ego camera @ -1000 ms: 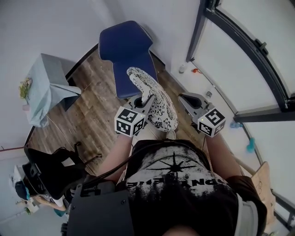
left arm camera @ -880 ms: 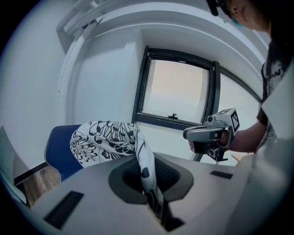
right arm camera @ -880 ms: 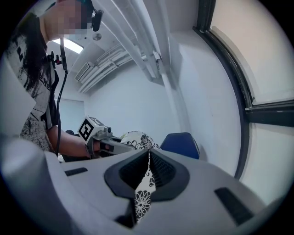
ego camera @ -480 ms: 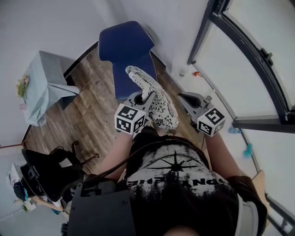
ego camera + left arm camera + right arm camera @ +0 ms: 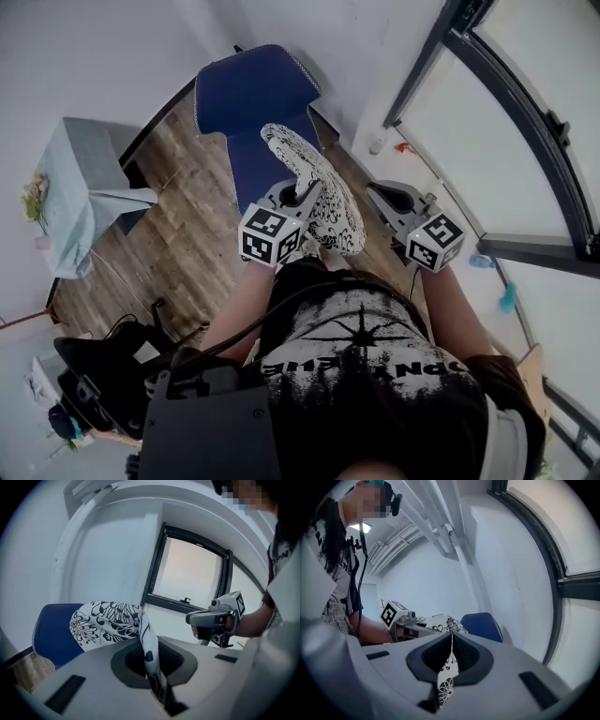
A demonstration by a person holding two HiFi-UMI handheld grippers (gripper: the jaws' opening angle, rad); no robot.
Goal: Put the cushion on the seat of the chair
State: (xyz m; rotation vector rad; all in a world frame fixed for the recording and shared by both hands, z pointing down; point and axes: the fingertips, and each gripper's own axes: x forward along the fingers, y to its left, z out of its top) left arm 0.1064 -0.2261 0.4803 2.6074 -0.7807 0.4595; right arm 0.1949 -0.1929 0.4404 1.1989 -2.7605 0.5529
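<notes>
Carried closer to the blue chair over the last second, cushion and both grippers together. Now drawn up to the front of the seat in the head view.

On the left gripper, jaws closed tight on a fold of the cushion's black-and-white flowered cover, seen pinched right between them in the left gripper view. On the right gripper, jaws likewise closed on a thin edge of the same fabric, with a strip of it hanging down through the gap in the right gripper view.

Held up in the air between the two grippers, long and tilted: far end raised and reaching over the front part of the seat, near end low, close to the black printed T-shirt. Not yet laid flat on the seat. Impossible to tell from these views whether the far end brushes the upholstery.

Behind the chair, a white wall. Off to the right, a dark-framed window. Left of the chair, well apart from it, a side table draped in pale cloth. Underneath, a wooden floor, with a heap of black gear at the lower left of the head view.
</notes>
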